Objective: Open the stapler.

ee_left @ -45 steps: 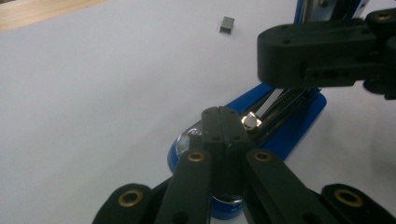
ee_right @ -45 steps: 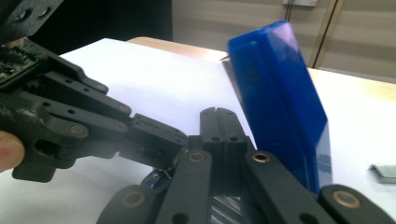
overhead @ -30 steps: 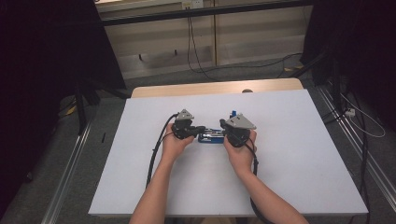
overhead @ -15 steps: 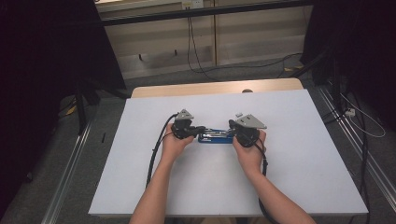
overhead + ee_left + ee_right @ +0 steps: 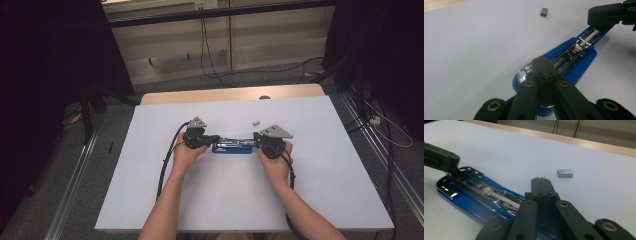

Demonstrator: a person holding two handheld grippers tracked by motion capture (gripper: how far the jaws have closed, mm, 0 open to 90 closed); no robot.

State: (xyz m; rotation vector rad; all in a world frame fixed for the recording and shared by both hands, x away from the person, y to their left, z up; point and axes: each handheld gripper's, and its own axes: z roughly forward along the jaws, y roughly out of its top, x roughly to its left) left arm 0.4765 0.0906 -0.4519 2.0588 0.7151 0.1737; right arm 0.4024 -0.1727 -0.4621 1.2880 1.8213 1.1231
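Observation:
A blue stapler (image 5: 232, 146) lies opened out flat on the white table, its metal staple channel facing up (image 5: 574, 57) (image 5: 474, 192). My left gripper (image 5: 215, 139) (image 5: 541, 60) is shut, its tip resting on the stapler's rounded left end. My right gripper (image 5: 256, 137) (image 5: 540, 180) is shut too, its tip over the stapler's right end. Each gripper also appears in the other's view: the right one (image 5: 599, 15) and the left one (image 5: 446, 160). A small grey block of staples (image 5: 256, 121) (image 5: 544, 11) (image 5: 565, 173) lies loose just behind the stapler.
The white table top (image 5: 325, 175) has a wooden strip (image 5: 225, 95) along its far edge. Metal rails (image 5: 70, 190) run along the floor on both sides. Cables (image 5: 210, 55) lie on the floor behind the table.
My right gripper has moved to the right and slightly down, and a longer stretch of the stapler now lies between the two grippers. The left gripper has stayed put.

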